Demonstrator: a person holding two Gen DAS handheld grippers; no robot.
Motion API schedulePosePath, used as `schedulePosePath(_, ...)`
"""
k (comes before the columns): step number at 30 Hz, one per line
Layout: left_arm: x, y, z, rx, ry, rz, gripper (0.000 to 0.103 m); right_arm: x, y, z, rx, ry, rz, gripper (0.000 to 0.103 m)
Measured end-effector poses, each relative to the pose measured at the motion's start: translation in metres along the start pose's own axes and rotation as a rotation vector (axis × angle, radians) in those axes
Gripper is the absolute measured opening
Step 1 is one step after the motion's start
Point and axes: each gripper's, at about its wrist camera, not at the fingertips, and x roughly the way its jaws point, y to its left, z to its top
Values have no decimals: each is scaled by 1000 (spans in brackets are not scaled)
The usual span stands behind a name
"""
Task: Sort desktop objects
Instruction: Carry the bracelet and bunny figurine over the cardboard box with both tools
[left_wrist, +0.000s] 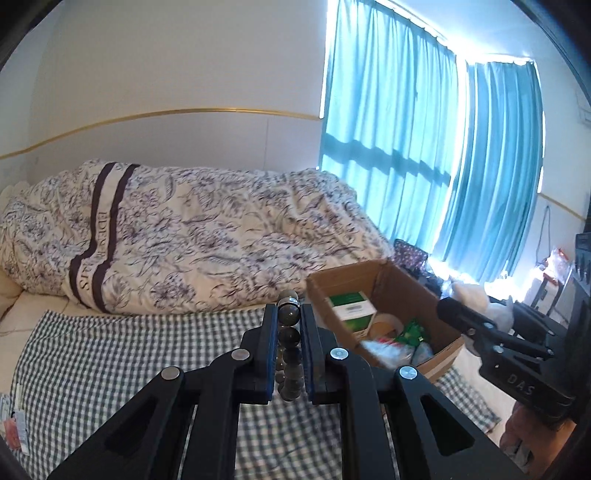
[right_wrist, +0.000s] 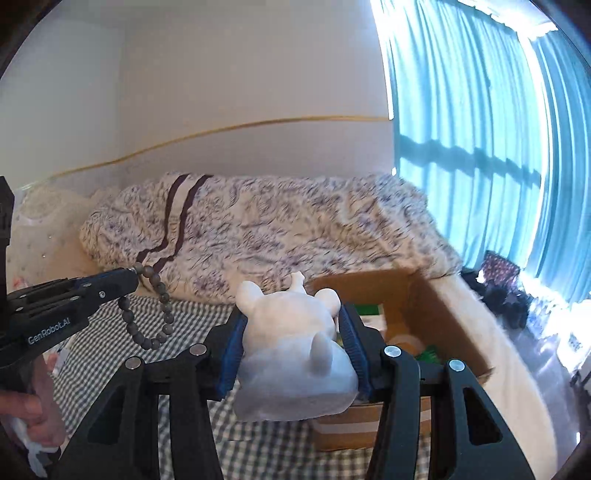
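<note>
My left gripper (left_wrist: 289, 314) is shut on a string of grey beads (left_wrist: 288, 334), held above the checked cloth; from the right wrist view the bead bracelet (right_wrist: 147, 314) dangles in a loop from that gripper (right_wrist: 133, 271). My right gripper (right_wrist: 293, 325) is shut on a white plush animal (right_wrist: 291, 354), held just left of the open cardboard box (right_wrist: 439, 306). In the left wrist view the right gripper (left_wrist: 443, 308) hovers at the far right rim of the cardboard box (left_wrist: 406, 280), with the white plush (left_wrist: 476, 295) partly hidden behind it.
The box holds a green-and-white carton (left_wrist: 352, 310), a tape roll (left_wrist: 388, 325) and green packets (left_wrist: 410, 332). A blue-white checked cloth (left_wrist: 110, 354) covers the near bed. A flowered duvet (left_wrist: 207, 229) lies behind. Teal curtains (left_wrist: 424, 129) hang at right. A hand (right_wrist: 33, 410) holds the left gripper.
</note>
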Motion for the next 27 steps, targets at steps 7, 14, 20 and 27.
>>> schedulePosePath(7,9,-39,19,31,-25,-55,11,-31,-37,16,9,-54,-65,49)
schedulePosePath(14,30,-76,28,66,-30,-111,11,-44,-69,22,23,-87,-124,49)
schedulePosePath(20,73,-96,27,101,20,-148,11,-29,-100,16,62,-72,-145,49)
schedulePosePath(27,129,-111,29,87,104,-235,11,12,-128,7,82,-16,-160,49)
